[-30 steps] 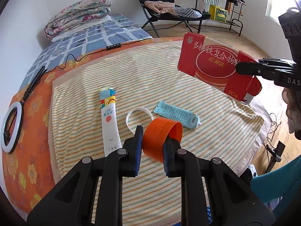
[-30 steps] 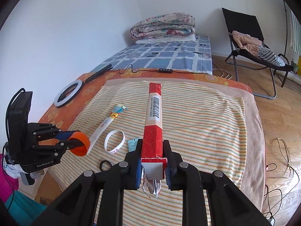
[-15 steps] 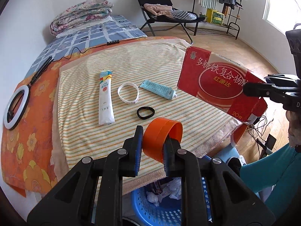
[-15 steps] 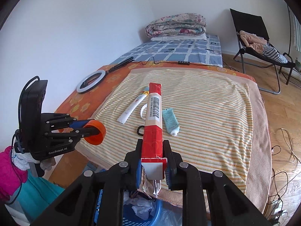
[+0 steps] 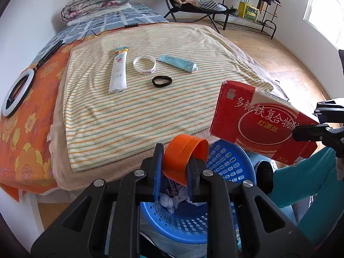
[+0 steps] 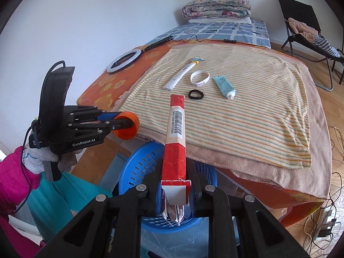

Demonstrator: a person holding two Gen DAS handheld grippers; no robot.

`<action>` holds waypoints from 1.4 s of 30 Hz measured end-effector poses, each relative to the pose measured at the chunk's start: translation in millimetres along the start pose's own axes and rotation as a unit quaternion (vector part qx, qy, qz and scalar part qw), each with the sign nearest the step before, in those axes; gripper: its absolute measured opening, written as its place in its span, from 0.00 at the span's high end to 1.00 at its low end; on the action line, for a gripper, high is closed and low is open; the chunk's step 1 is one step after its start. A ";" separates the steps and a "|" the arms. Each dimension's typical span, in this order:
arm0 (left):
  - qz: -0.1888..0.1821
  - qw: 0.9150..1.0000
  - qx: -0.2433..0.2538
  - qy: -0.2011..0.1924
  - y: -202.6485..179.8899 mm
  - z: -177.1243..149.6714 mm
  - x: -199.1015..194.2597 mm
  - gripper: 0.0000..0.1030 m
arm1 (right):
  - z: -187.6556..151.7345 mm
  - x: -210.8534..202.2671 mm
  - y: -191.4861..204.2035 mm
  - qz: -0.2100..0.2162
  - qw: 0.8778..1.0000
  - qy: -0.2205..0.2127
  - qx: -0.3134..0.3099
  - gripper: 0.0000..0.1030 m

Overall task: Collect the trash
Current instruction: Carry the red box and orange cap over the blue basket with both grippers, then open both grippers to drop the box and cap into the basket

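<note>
In the left wrist view, the left gripper (image 5: 175, 167) has its jaws nearly closed and pinches the wall of an orange plastic cap (image 5: 185, 157), which hangs above a blue perforated basket (image 5: 228, 163) on the floor by the foot of the bed. Crumpled white paper (image 5: 166, 202) and a wrapper lie inside the basket. At the right, the right gripper (image 5: 309, 129) holds a red medicine box (image 5: 258, 120) over the basket rim; the box carries large Chinese characters, a smaller line "红源达" and "20" near its lower corner. On the striped blanket (image 5: 129, 111) lie a white tube (image 5: 118, 71) with red print too small to read, a white wristband (image 5: 144, 64) with red lettering that I cannot read, a teal tube (image 5: 177, 63) and a black hair tie (image 5: 162, 81), all apart from each other. A ring light (image 5: 18, 95) rests on the orange floral sheet (image 5: 28, 133). In the right wrist view, the right gripper (image 6: 175, 185) is closed tightly on the narrow end of the red medicine box (image 6: 176, 137), whose top side shows a barcode with digits too small to read with certainty, and silver blister packs (image 6: 173, 211) stick out from its open end. The box is directly above the blue perforated basket (image 6: 137, 167). At the left, the left gripper (image 6: 126, 126), marked "GenRobot.AI", holds the orange plastic cap (image 6: 129, 129) beside the bed edge, in a hand wearing a grey glove (image 6: 34, 161) and a pink sleeve (image 6: 13, 178).
</note>
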State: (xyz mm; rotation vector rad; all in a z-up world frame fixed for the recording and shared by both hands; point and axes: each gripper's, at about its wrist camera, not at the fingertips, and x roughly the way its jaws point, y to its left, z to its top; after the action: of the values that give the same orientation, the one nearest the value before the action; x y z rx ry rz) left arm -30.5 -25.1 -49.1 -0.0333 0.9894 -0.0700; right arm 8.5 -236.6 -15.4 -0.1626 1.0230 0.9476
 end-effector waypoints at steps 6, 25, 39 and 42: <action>-0.001 1.000 -0.004 0.026 0.7 -20.6 14.3 0.83 | -19.9 18.1 10.9 0.006 0.999 0.035 -0.010 0.82; 0.007 0.994 0.016 0.105 -11.2 -56.5 63.3 0.83 | -48.3 73.3 8.1 0.005 0.994 0.108 -0.003 0.82; 0.005 0.992 0.008 0.124 -9.4 -58.4 76.2 0.78 | -44.9 81.1 1.8 0.002 0.994 0.106 0.010 0.78; 0.007 0.993 0.005 0.118 -8.0 -57.9 75.4 0.54 | -44.4 81.2 2.9 -0.007 0.995 0.103 0.005 0.67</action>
State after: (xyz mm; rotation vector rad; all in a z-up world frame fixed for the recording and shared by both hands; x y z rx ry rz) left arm -38.1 -38.4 -143.2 -0.0095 1.2261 -0.0661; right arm -8.2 -209.8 -102.4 -0.2627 1.2147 0.9270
